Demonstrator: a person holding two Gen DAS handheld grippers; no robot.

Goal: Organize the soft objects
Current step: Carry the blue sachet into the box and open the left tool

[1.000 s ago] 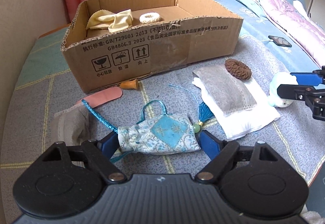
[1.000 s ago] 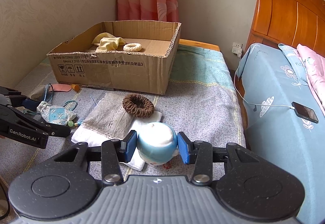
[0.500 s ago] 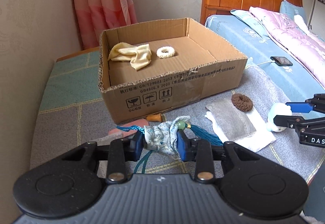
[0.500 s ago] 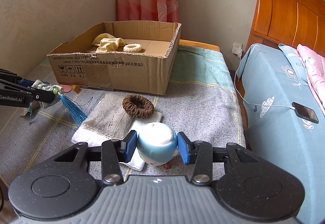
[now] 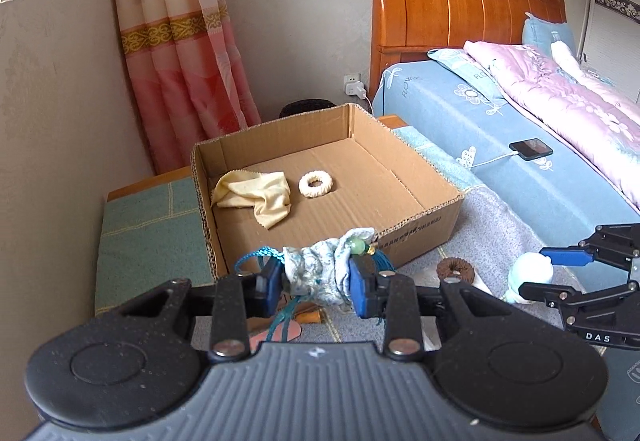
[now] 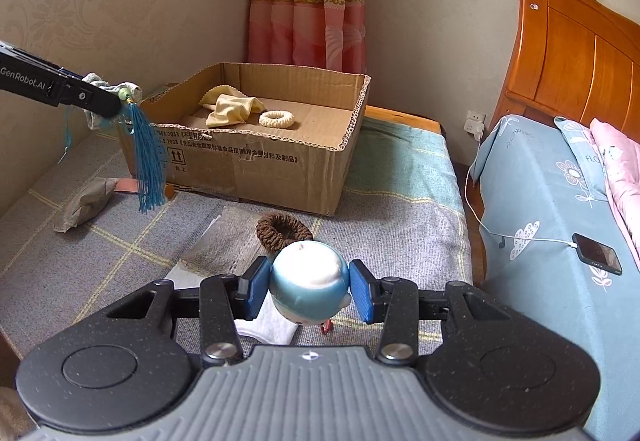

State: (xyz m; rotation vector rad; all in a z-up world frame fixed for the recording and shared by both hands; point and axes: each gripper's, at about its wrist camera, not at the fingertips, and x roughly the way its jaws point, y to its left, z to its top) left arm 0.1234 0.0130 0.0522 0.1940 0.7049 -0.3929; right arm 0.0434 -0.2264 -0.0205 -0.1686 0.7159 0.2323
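Observation:
My left gripper (image 5: 316, 279) is shut on a blue patterned fabric pouch (image 5: 320, 269) and holds it in the air before the near wall of the cardboard box (image 5: 420, 225). Its blue tassel (image 6: 148, 161) hangs down in the right wrist view. My right gripper (image 6: 308, 291) is shut on a round blue-and-white soft toy (image 6: 306, 287), lifted a little above the white cloth (image 6: 268, 325). The box holds a yellow cloth (image 5: 256, 197) and a cream ring (image 5: 316, 184).
A brown scrunchie (image 6: 282, 231) lies on a grey cloth (image 6: 224, 245) on the mat. A grey pouch (image 6: 84, 203) and a pink strip (image 6: 128, 185) lie left of the box. A phone (image 6: 596, 259) charges on the blue bed. The wall is at the left.
My left gripper closed on the pouch and lifted it up toward the box, tassel dangling. My right gripper has raised the blue toy slightly.

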